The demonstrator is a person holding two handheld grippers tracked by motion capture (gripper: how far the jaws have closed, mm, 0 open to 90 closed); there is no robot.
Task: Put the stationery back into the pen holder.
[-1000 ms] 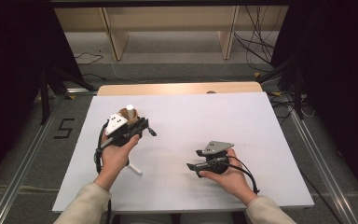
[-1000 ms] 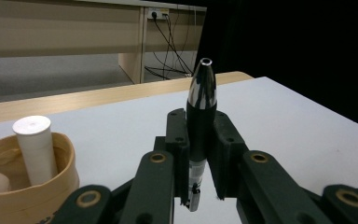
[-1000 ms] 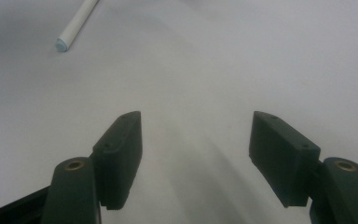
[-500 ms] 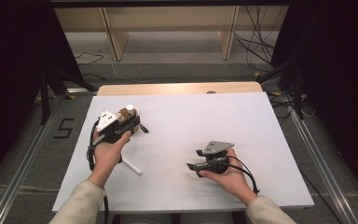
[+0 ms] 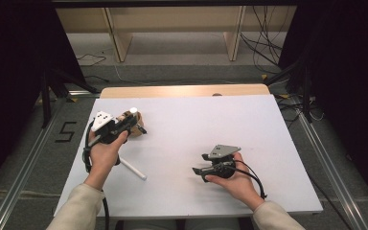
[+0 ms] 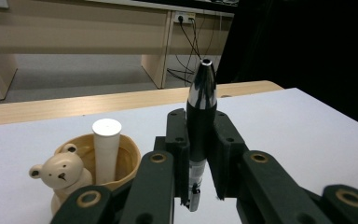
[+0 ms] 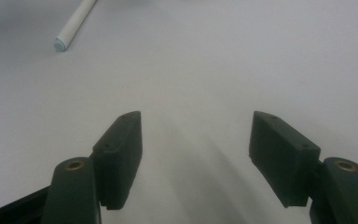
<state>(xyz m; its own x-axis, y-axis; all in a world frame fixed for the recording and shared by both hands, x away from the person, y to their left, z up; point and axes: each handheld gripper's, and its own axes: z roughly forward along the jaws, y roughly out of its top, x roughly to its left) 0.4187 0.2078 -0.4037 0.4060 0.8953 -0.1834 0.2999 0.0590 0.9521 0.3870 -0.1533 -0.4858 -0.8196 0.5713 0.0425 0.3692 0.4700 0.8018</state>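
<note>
White table [image 5: 196, 139] with a flat matte top, seen from above; a strip of light wood [image 5: 182, 91] borders its far edge. Resting directly on the top: a tan bear-shaped holder [image 6: 81, 170] near the left side, standing upright with a white cylinder [image 6: 106, 149] upright inside it; and a white pen [image 5: 132, 168] lying flat and oblique toward the near left. In the right gripper view, one end of that pen [image 7: 74, 25] lies on the bare surface.
</note>
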